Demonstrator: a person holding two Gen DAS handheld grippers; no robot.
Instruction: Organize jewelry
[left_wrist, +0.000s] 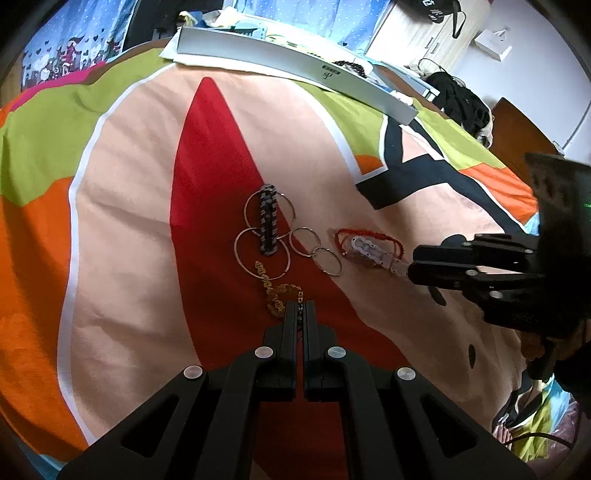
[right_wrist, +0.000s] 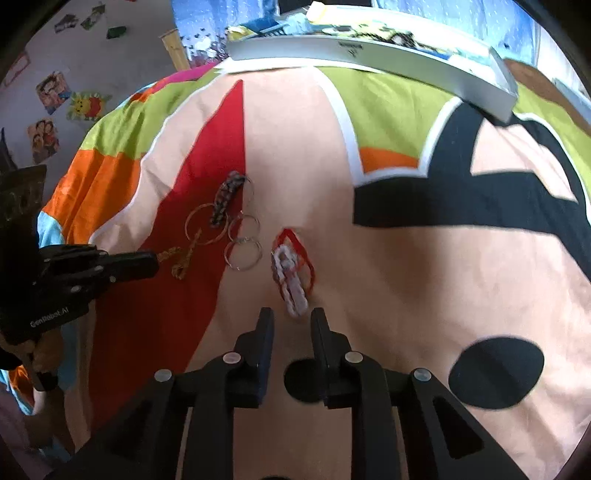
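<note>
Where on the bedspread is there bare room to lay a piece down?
Free: the peach cloth right of the red cord bracelet, up to the black print, and the stretch between the hoops and the white box. Crowded: the hoops, gold chain and both claws.

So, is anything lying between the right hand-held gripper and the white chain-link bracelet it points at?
Nothing visible. The right hand-held gripper has its jaws apart just short of the near end of the white chain-link bracelet, with only bare peach bedspread between. The red cord bracelet loops around the bracelet, not before it.
</note>
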